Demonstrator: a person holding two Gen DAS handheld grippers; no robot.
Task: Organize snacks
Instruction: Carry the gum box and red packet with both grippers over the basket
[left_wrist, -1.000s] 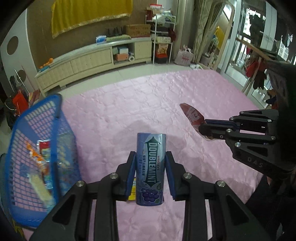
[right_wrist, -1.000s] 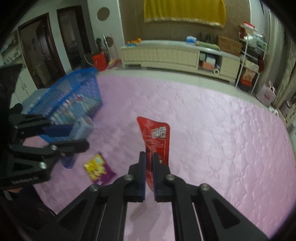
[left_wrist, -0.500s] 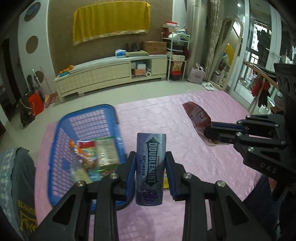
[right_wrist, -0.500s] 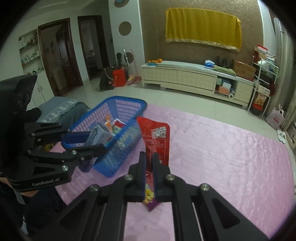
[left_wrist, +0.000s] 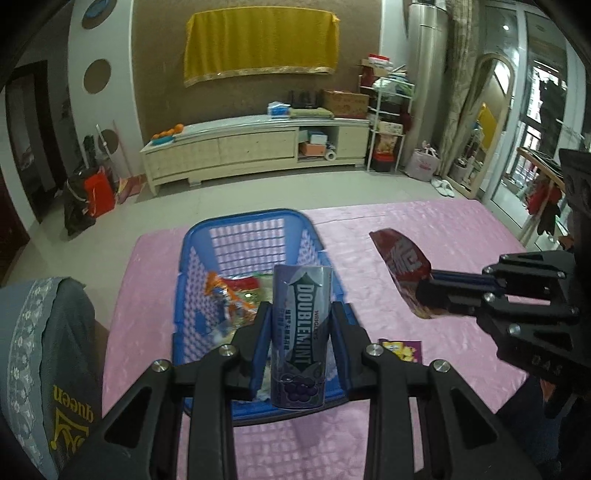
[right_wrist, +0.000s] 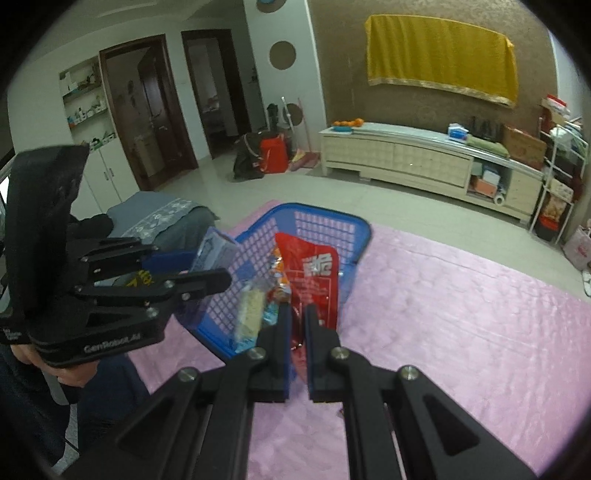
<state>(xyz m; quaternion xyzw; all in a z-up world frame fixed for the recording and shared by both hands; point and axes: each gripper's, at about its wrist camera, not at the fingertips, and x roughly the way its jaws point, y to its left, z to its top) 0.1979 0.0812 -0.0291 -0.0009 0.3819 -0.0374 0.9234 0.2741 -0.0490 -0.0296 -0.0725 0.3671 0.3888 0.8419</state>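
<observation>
My left gripper (left_wrist: 301, 326) is shut on a purple Doublemint can (left_wrist: 300, 332), held upright over the near end of the blue basket (left_wrist: 243, 226). The basket holds several snack packets (left_wrist: 231, 295). My right gripper (right_wrist: 298, 317) is shut on a red snack pouch (right_wrist: 314, 273), held in front of the basket (right_wrist: 325, 218). The right gripper (left_wrist: 428, 286) and red pouch (left_wrist: 402, 258) also show in the left wrist view, right of the basket. The left gripper (right_wrist: 207, 266) with the can (right_wrist: 214, 249) shows in the right wrist view, at the basket's left side.
A small yellow and purple packet (left_wrist: 402, 349) lies on the pink cloth (left_wrist: 443, 229) right of the basket. A grey cushion (left_wrist: 40, 350) sits at the left. A cream cabinet (left_wrist: 255, 147) stands against the far wall.
Both grippers have swung left toward the basket with their loads. The can now hangs over the basket's near end and the red pouch is at the basket's front.
</observation>
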